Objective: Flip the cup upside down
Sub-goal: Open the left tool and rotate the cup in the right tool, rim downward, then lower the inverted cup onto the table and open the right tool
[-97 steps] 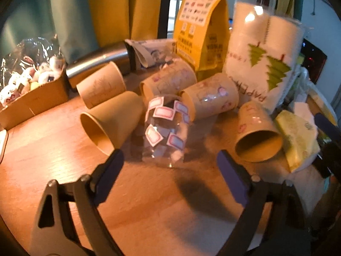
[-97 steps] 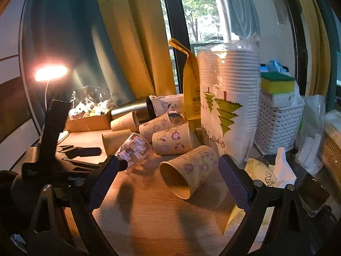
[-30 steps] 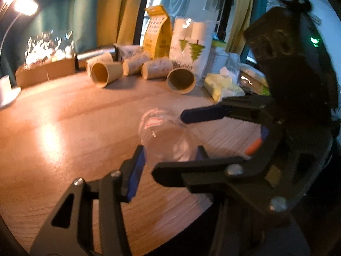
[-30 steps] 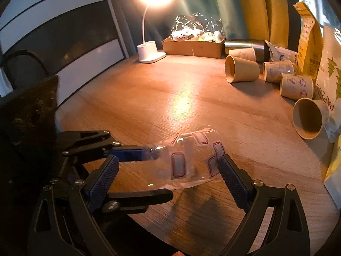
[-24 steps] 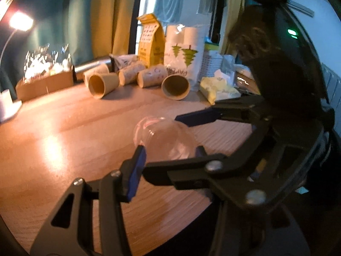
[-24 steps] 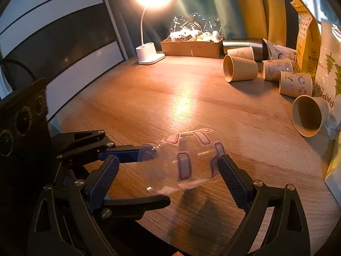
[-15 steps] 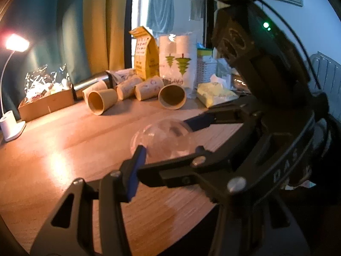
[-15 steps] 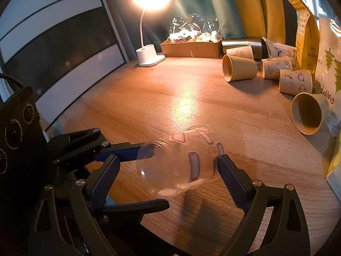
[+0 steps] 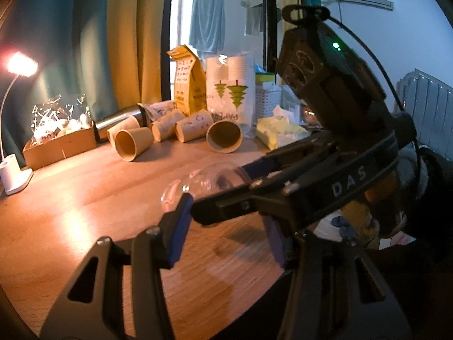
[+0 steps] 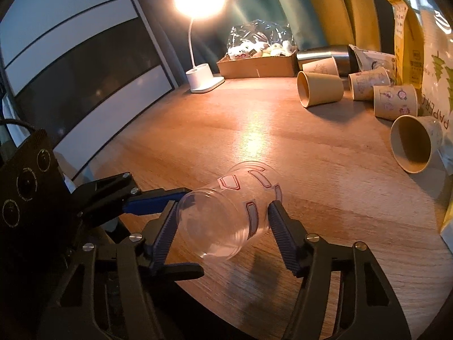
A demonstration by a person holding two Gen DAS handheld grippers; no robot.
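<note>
The clear cup [image 10: 226,212], printed with red-outlined labels, lies on its side in the air just above the near part of the wooden table [image 10: 283,141], its round base turned toward the right wrist camera and its mouth toward the far side of the table. The right gripper [image 10: 223,221] grasps it: 1 ribbed pad presses each flank of the cup.

The left gripper [image 9: 223,226] comes in from the cup's other side. In the left wrist view its fingers [image 9: 178,226] stand wide apart, released, with the cup [image 9: 206,184] just ahead of them and the right gripper [image 9: 254,181] crossing in front; whether a left pad touches the cup cannot be told.

At the table's far edge 5 paper cups [image 10: 320,87] lie on their sides near a steel flask [image 10: 325,52]. A lit lamp [image 10: 199,0] stands by a cardboard box [image 10: 257,66].
</note>
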